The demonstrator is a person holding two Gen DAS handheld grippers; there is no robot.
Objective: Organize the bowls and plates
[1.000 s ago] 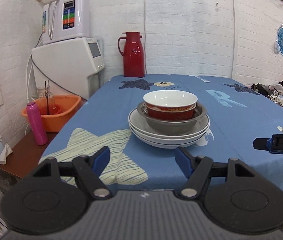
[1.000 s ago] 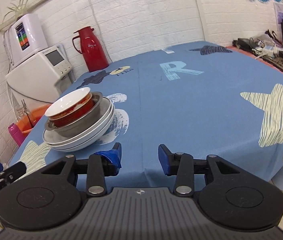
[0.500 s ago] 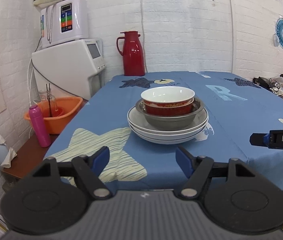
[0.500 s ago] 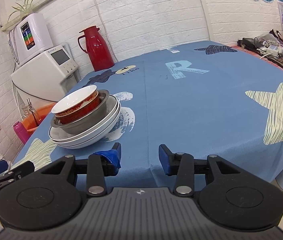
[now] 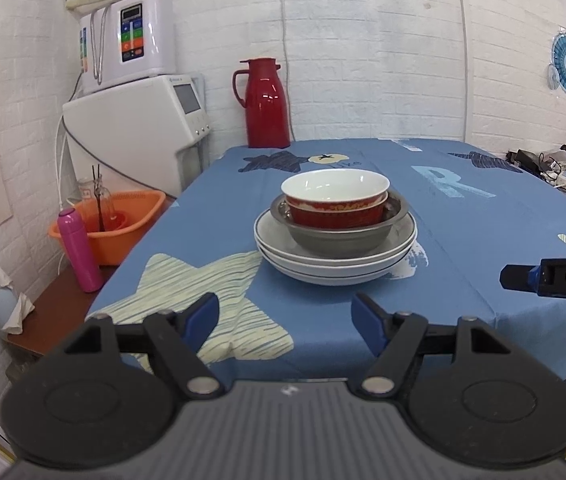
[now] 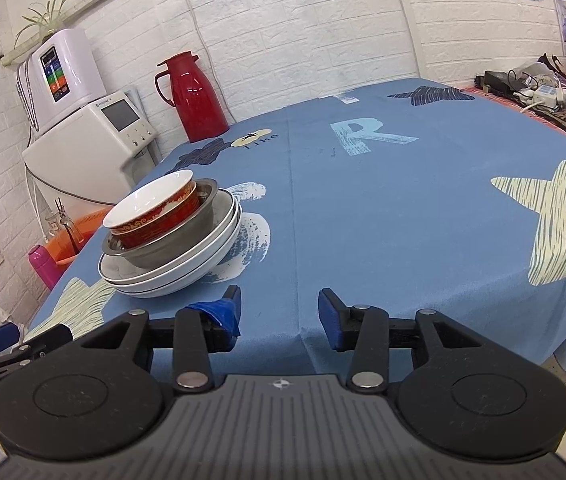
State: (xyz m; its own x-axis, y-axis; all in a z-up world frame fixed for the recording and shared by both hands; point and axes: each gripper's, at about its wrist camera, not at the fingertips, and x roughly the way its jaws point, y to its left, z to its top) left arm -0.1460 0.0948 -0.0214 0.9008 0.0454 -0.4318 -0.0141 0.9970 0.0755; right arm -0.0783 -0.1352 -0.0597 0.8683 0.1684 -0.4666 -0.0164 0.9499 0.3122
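One stack stands on the blue tablecloth: white plates (image 5: 335, 268) (image 6: 187, 276) at the bottom, a steel bowl (image 5: 337, 238) (image 6: 171, 248) on them, and red bowls with white insides (image 5: 335, 204) (image 6: 155, 214) nested on top. My left gripper (image 5: 285, 316) is open with nothing in it, held back from the table's near edge, straight in front of the stack. My right gripper (image 6: 279, 312) is also open with nothing between its blue pads, to the right of the stack; its side shows at the right of the left wrist view (image 5: 551, 278).
A red thermos jug (image 5: 265, 104) (image 6: 193, 98) stands at the table's far edge. Left of the table are white appliances (image 5: 135, 120), an orange basin (image 5: 119, 224) and a pink bottle (image 5: 79, 250) on a low shelf. Cluttered items (image 6: 543, 88) lie at the far right.
Both grippers have drawn back and lowered a little from the table, so the stack looks slightly farther. The stack itself has not moved and both grippers stay open.
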